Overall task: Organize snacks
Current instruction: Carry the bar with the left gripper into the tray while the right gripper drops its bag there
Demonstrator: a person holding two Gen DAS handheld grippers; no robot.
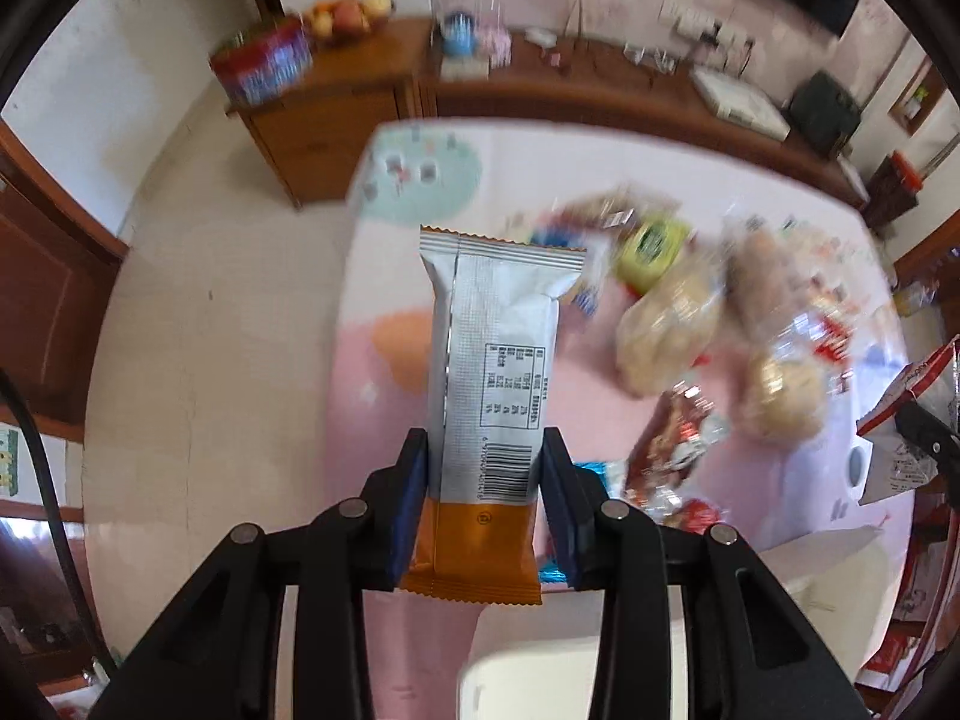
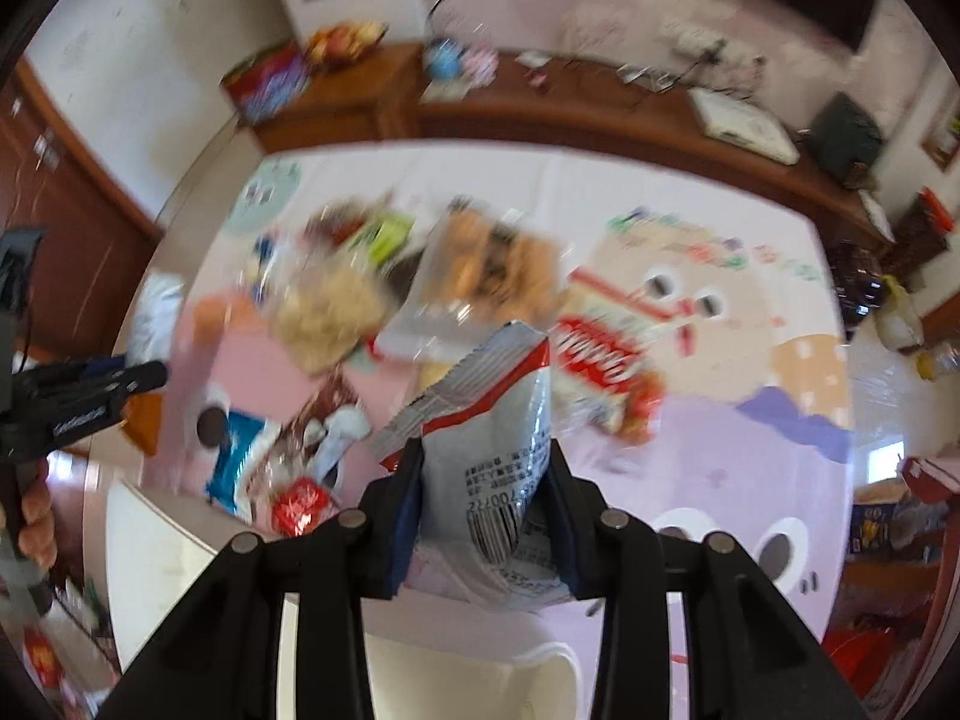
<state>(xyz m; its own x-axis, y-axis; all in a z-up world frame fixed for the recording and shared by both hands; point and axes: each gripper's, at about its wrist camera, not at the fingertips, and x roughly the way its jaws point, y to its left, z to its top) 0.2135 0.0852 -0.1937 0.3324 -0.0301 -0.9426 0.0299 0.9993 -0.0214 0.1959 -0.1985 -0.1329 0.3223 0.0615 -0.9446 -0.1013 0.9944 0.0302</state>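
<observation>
My left gripper (image 1: 485, 444) is shut on a silver and orange snack bar wrapper (image 1: 492, 360), held upright above the table with its barcode side facing the camera. My right gripper (image 2: 486, 456) is shut on a crumpled silver packet with a red stripe (image 2: 498, 420), also lifted off the table. Below both lies a blurred pile of snacks (image 1: 708, 324) on the pink patterned tablecloth (image 2: 750, 450): clear bags of pale puffs (image 2: 327, 312), a bag of brown biscuits (image 2: 492, 264), a red and white pack (image 2: 600, 354) and a blue pack (image 2: 237, 468). The left gripper (image 2: 90, 396) also shows at the left edge of the right wrist view.
A white container rim (image 1: 540, 678) sits just below the left gripper, and a white rim (image 2: 516, 672) below the right. A wooden sideboard (image 1: 540, 90) with a fruit bowl (image 1: 348, 15) and a red box (image 1: 264, 63) stands beyond the table. A hand (image 2: 33, 516) grips the left tool.
</observation>
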